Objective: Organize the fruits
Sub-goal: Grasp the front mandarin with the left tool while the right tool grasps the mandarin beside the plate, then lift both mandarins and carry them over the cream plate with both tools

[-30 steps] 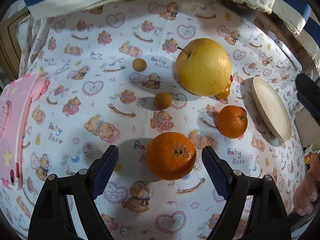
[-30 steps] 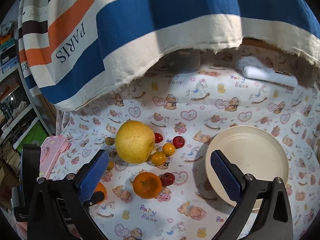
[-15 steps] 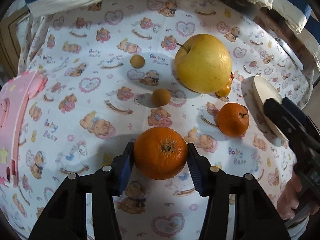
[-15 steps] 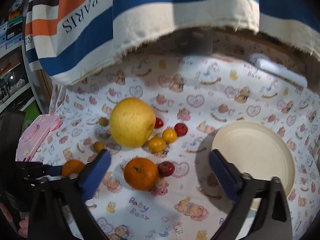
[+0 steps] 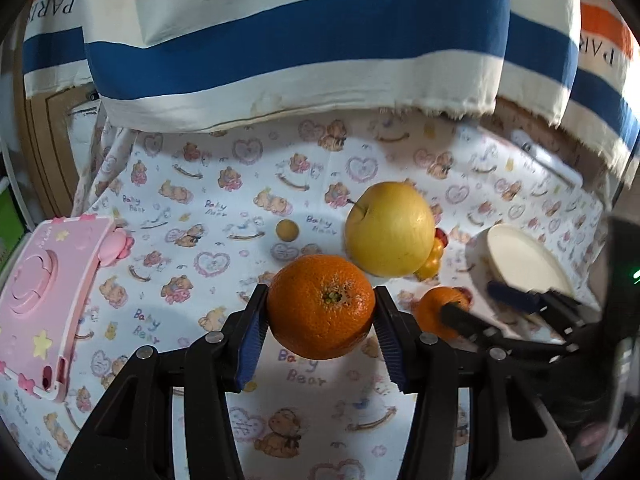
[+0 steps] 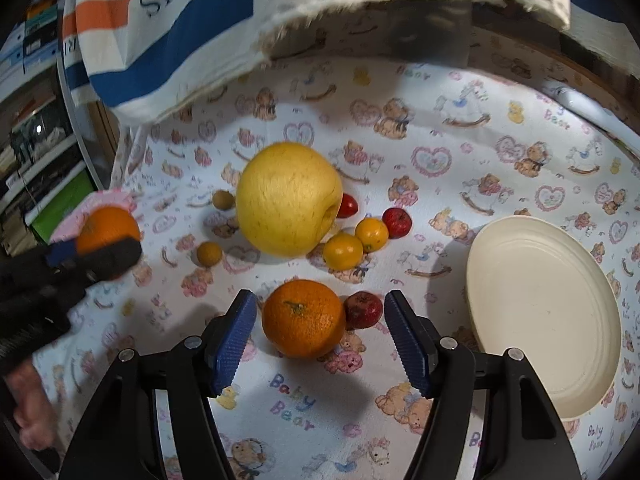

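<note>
Gripping a large orange (image 5: 321,306), the left gripper (image 5: 320,334) has both blue pads (image 5: 249,344) pressed against the fruit's sides; the orange sits between the fingers with its stem end facing the camera and appears clear of the printed cloth (image 5: 200,208) below it. In the right wrist view the same orange (image 6: 107,228) shows at the left edge, clamped in the dark fingers of the left gripper (image 6: 94,254), in front of a pink case (image 6: 76,220).

The right gripper (image 6: 320,338) hangs low over the cloth with its jaws closing. Between them lie a second orange (image 6: 303,317) and a small dark red fruit (image 6: 363,309) that touches the orange's right side. Neither pad presses on anything: a gap shows between the left-hand pad (image 6: 232,340) and the orange, and another between the right-hand pad and the red fruit.

Beyond the right gripper, a big yellow apple (image 6: 288,198) sits on the cloth. Just beside it are two small orange-yellow fruits (image 6: 343,251), touching each other, and two small red fruits (image 6: 397,222), one half hidden behind the apple. Two small brownish round fruits (image 6: 209,253) lie left of the apple, apart from each other. A cream plate (image 6: 544,312) lies to the right of the gripper, nothing on it. A striped cloth printed PARIS (image 5: 280,40) hangs over the far edge.
</note>
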`<move>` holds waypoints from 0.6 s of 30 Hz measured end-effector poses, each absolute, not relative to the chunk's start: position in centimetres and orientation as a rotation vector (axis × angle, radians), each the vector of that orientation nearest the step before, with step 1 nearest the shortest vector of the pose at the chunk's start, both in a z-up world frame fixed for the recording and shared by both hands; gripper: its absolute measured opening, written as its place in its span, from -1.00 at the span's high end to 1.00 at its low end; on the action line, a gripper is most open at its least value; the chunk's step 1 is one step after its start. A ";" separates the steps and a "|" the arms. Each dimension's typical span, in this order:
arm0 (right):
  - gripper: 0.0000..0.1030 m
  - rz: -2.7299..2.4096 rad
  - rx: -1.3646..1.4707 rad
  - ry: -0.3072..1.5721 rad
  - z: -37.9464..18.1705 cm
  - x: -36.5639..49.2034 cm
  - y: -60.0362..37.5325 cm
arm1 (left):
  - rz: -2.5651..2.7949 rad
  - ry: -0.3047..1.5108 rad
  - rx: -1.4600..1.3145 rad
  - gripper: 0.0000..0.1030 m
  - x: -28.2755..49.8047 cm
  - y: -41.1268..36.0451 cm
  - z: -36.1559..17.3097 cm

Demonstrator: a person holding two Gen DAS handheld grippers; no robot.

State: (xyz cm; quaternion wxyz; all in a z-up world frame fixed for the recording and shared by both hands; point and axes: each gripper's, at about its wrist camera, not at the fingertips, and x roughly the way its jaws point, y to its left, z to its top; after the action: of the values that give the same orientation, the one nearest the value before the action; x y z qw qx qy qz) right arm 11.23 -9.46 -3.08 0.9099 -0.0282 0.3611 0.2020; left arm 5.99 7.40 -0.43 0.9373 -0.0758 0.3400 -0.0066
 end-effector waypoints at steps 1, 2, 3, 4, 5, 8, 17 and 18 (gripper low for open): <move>-0.25 0.422 -0.066 0.751 -3.3 11.3 -9.3 | -0.015 0.691 -0.156 0.03 5.9 7.4 -0.3; -0.23 0.425 -0.072 0.754 -3.4 11.3 -9.2 | -0.012 0.689 -0.154 0.03 5.8 7.1 -0.2; -0.21 0.428 -0.087 0.757 -3.6 11.3 -8.9 | -0.010 0.688 -0.152 0.03 5.8 7.0 -0.2; -0.13 0.436 -0.092 0.764 -3.7 11.3 -8.7 | -0.009 0.687 -0.152 0.03 5.8 7.0 -0.2; -0.04 0.454 -0.087 0.783 -3.9 11.5 -8.5 | -0.011 0.690 -0.153 0.03 5.8 7.0 -0.2; -0.01 0.452 -0.084 0.800 -4.3 11.7 -8.5 | -0.015 0.696 -0.158 0.03 5.7 6.9 -0.2; 0.06 0.461 -0.041 0.794 -4.1 11.5 -8.6 | -0.013 0.681 -0.150 0.03 5.6 6.9 -0.1; 0.07 0.465 -0.016 0.789 -4.0 11.5 -8.9 | -0.013 0.675 -0.148 0.03 5.5 6.9 0.0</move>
State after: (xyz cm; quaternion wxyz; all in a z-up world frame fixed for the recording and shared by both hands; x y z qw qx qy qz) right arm 11.47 -8.94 -3.96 0.8969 -0.0079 0.3810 0.2243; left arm 5.51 6.86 0.00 0.9408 -0.0727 0.3309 -0.0064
